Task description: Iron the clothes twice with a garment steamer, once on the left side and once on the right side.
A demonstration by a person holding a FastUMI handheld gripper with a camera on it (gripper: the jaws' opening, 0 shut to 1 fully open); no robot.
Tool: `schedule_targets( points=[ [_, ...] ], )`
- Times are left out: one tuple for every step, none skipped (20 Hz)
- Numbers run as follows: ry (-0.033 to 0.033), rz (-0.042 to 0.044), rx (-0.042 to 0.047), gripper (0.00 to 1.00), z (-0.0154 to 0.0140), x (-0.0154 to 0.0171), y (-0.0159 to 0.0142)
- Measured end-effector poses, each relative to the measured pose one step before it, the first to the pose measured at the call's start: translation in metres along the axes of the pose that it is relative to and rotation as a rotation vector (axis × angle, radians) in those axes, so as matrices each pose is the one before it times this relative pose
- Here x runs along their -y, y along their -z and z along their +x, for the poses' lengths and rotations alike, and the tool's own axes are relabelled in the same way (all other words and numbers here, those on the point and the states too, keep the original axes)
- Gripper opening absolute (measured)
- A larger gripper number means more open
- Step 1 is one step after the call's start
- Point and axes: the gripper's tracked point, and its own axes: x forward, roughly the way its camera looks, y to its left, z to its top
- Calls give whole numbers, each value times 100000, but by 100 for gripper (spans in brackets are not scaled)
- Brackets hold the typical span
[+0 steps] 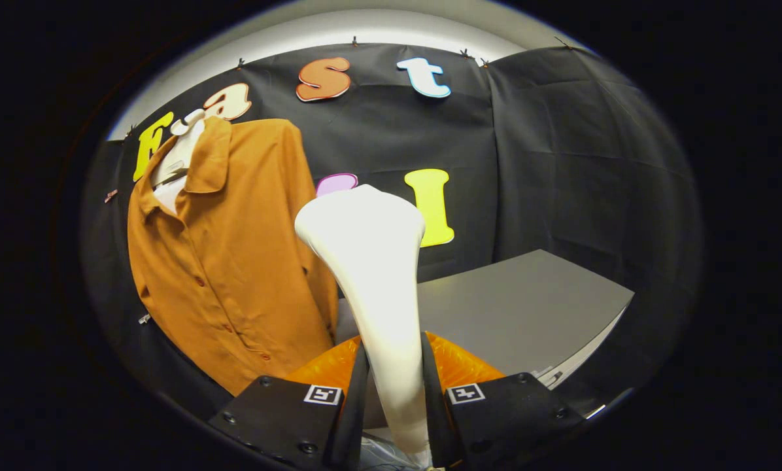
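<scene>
White plastic is what I have in the grip: the garment steamer (371,275) stands up between the fingers of my gripper (394,418), its handle pinched from both sides and its broad head flaring out above and ahead. Both fingers press on the handle, so the hold looks firm. The rust-orange shirt (227,261) hangs on a hanger (178,157) against the black cloth wall, off to the left of the steamer head and beyond it, buttoned front facing me. The head looks apart from the fabric, though the fisheye bends things enough that I would not swear how near its left edge comes to the shirt's sleeve. A grey table (522,307) lies to the right, behind the steamer, and something orange and translucent (459,366) sits low just behind the fingers; I cannot make out what it is.

I judge the steamer is picked up and carried towards the shirt, with no pass begun. Next I must swing the head left, square its face to the cloth near the shoulder, then draw down one side.
</scene>
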Motion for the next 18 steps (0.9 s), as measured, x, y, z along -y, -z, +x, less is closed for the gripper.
schedule_targets(
  points=[
    [-654,81,120,44,-391,-1502,255],
    [-582,-286,298,44,-312,-1553,172],
    [-350,-760,303,44,-183,-1393,-5],
    [-433,-800,379,44,-155,-1352,-40],
    [-391,-671,490,44,-47,-1181,-165],
    [-124,-695,467,44,-61,-1090,4],
    [234,-613,467,44,-33,-895,-80],
    [586,-509,266,44,110,-692,-225],
    [768,-450,-29,44,281,-525,-125],
    [416,-213,-234,44,178,-613,-72],
    [306,-106,-196,44,166,-483,-26],
    [315,-315,313,44,-66,-92,140],
    [702,-392,138,44,328,-157,-147],
    [333,-470,-6,44,336,-100,-127],
    [33,-193,-211,44,410,-231,-58],
    [-64,-203,-406,44,427,-140,-89],
    [307,-191,-400,44,404,-144,17],
    [438,-310,-534,44,454,-1,152]
  ],
)
